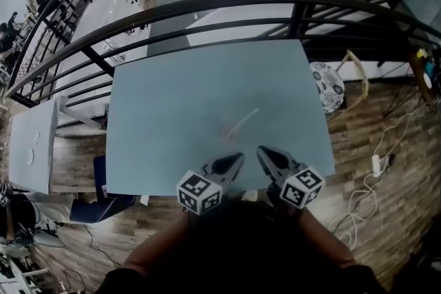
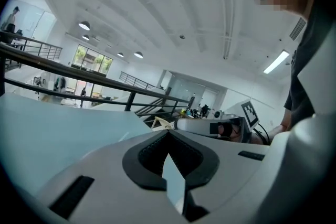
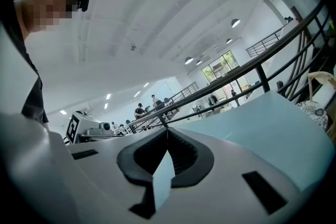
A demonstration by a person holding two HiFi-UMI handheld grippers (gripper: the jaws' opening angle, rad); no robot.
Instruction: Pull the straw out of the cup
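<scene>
A thin pale straw (image 1: pixel 243 121) lies slanted on the light blue table (image 1: pixel 172 113), a little right of the middle. A faint pinkish, see-through shape (image 1: pixel 226 131) sits at its near end; I cannot tell if it is the cup. My left gripper (image 1: pixel 237 157) and right gripper (image 1: pixel 262 150) hover over the table's near edge, short of the straw, tips pointing toward each other. Both are shut with nothing between the jaws. In the left gripper view the left gripper (image 2: pixel 168 131) has its jaws meeting at the tip. So does the right gripper (image 3: pixel 167 130) in the right gripper view.
A black railing (image 1: pixel 227 7) curves just beyond the table's far edge, with a lower floor past it. A chair with a patterned cushion (image 1: pixel 329 86) stands right of the table. A power strip and cables (image 1: pixel 377 163) lie on the wooden floor. Another table (image 1: pixel 31 144) stands at left.
</scene>
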